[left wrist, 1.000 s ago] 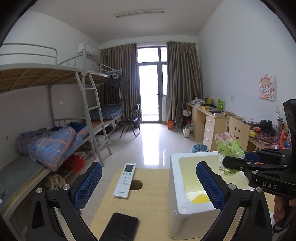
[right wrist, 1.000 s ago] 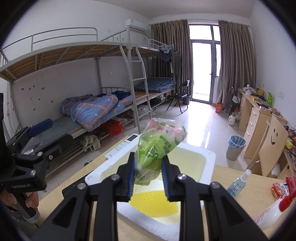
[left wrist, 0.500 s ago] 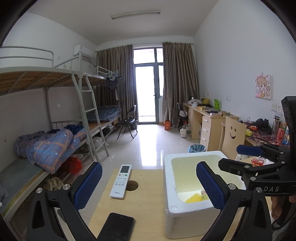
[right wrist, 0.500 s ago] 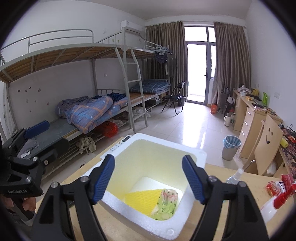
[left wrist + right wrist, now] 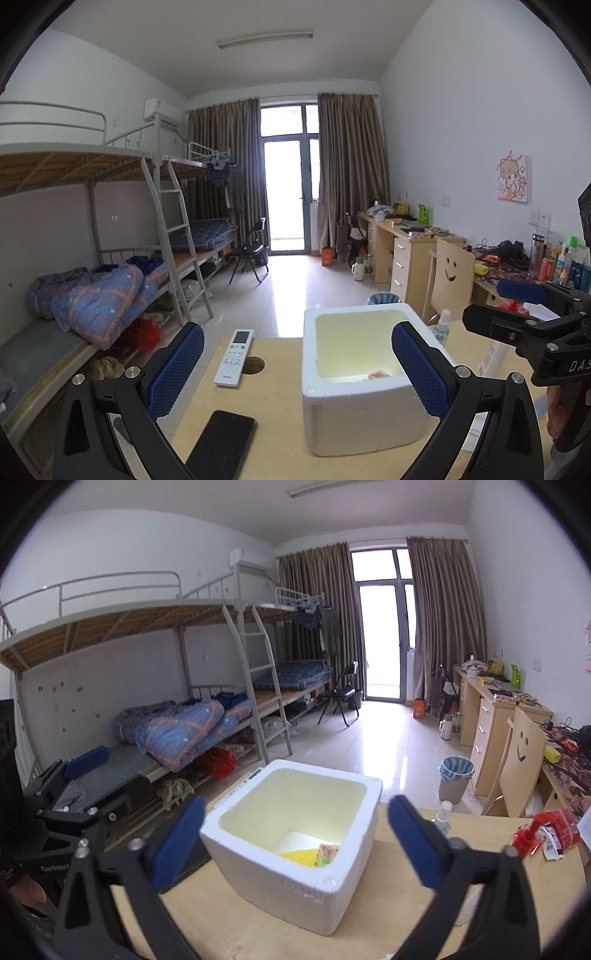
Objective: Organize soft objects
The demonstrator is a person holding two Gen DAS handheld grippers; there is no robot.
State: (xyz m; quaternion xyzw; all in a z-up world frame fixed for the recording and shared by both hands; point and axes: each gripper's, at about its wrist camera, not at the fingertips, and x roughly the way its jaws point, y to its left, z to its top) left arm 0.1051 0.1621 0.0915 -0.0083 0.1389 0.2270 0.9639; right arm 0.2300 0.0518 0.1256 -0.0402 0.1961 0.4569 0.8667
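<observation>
Foam box (image 5: 295, 853) on wooden table (image 5: 258, 417), open top, white walls. Inside, on box floor: green-pink soft packet (image 5: 327, 853) lying against the near-right corner, touching a yellow sponge-like pad (image 5: 297, 857). From left wrist view only a sliver of packet visible over the rim (image 5: 378, 375).

Right gripper (image 5: 295, 834) — jaws just been opening, now spread wide, nothing between the pads, packet lying loose below in the box. Blue pads flanking the box's near wall, clear of it.

Left gripper (image 5: 297, 369) — jaws wide apart too, holding nothing; right pad overlapping the box's right rim in the picture, contact cannot tell. Aimed across the table toward the box.

On table left of box: white remote (image 5: 234, 357) beside a round cable hole (image 5: 255, 366), dark phone (image 5: 221, 445) nearer the camera, face up. Right of box: small spray bottle (image 5: 442, 816), upright, apart from the box; red-topped bottle and red wrapper (image 5: 545, 830) further right near the table edge.

Background: bunk beds (image 5: 166, 686) with blue quilt, desks along the right wall, blue-lined waste bin (image 5: 456, 777) on the floor.
</observation>
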